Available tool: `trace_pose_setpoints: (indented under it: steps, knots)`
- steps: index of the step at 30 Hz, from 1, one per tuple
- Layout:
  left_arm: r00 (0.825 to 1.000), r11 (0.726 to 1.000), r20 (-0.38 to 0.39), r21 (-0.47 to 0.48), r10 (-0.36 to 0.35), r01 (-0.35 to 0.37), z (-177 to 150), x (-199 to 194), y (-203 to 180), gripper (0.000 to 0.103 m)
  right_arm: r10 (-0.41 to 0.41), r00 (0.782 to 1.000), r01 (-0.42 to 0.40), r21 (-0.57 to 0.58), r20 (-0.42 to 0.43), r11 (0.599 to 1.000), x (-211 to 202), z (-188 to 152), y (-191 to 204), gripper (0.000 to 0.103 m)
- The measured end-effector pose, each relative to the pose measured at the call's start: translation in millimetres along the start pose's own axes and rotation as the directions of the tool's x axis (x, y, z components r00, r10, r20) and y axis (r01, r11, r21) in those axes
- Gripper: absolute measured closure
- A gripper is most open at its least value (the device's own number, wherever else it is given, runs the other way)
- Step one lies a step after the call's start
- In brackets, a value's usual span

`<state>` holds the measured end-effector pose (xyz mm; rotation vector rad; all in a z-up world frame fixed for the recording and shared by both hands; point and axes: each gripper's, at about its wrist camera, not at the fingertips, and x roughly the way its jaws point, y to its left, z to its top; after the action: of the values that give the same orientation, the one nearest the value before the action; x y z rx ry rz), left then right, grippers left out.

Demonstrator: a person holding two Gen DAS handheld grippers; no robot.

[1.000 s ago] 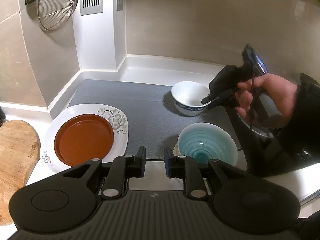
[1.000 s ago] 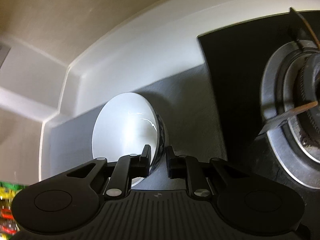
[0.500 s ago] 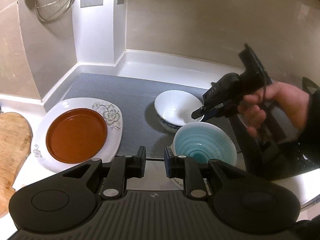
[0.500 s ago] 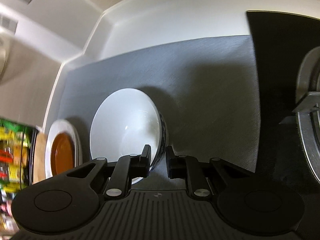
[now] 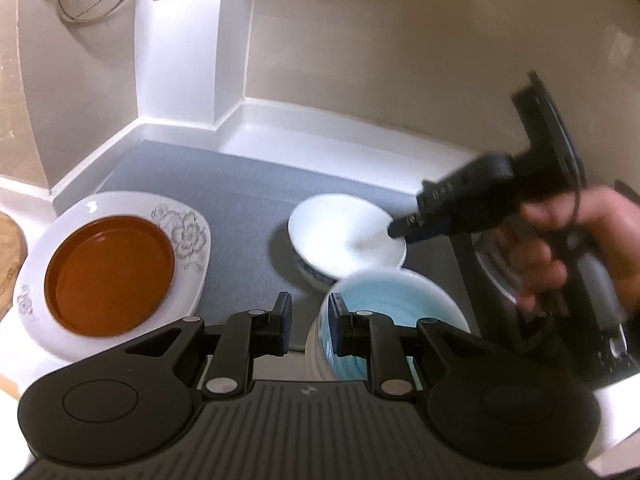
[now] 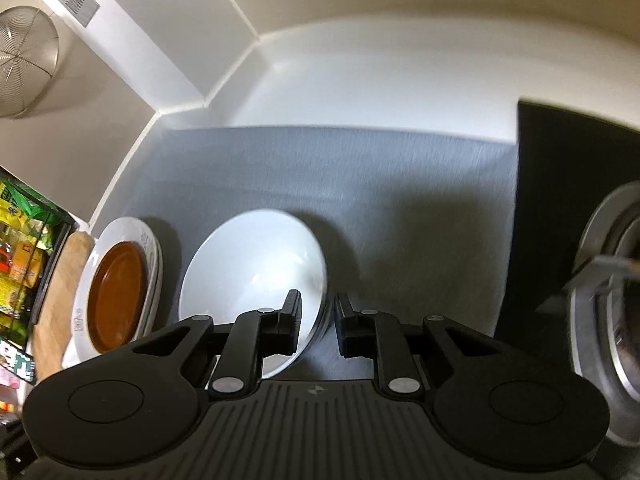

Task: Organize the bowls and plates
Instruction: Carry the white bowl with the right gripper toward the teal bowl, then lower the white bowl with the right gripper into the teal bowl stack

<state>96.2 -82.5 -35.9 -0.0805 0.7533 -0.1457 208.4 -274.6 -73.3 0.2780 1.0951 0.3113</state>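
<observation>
Stacking is the step, I judge: right tongs [image 6: 316, 320] straddle the white bowl's [image 6: 248, 272] rim, jaws just easing apart, bowl over the counter mat [image 6: 320, 168] beside the blue bowl [image 5: 384, 300]. Left tongs [image 5: 308, 320], slightly apart, grip nothing. Centre before lowering.

White bowl [image 5: 344, 236] tilted above the blue-glazed bowl [image 5: 384, 304]; brown plate [image 5: 108, 276] on floral plate [image 5: 188, 232]

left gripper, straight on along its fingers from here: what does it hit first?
Most likely the near rim of the blue bowl: the left gripper has its right-hand finger over that rim and nothing between the jaws. Depth is unclear; slightly further left it would meet the grey mat.
</observation>
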Motion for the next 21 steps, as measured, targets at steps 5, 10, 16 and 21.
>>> trace_pose_setpoints:
  steps: [5, 10, 16, 21]
  knots:
    - [1.0, 0.999, 0.027, -0.037, 0.004, -0.003, 13, 16, 11, 0.083, -0.041, 0.999, 0.043, -0.058, 0.031, 0.997, -3, 3, 1, 0.082]
    - [0.999, 0.998, -0.011, -0.052, 0.031, -0.031, 25, 42, 17, 0.083, -0.065, 0.997, 0.068, -0.1, 0.034, 0.993, -4, 4, 6, 0.082]
    - [0.999, 0.998, -0.025, -0.062, 0.025, -0.026, 41, 62, 15, 0.083, -0.08, 0.997, 0.081, -0.129, 0.013, 0.988, 3, 8, 8, 0.082]
    - [0.999, 0.997, -0.04, -0.071, 0.018, -0.021, 48, 77, 11, 0.083, -0.096, 0.995, 0.092, -0.162, -0.015, 0.983, 15, 11, 13, 0.082]
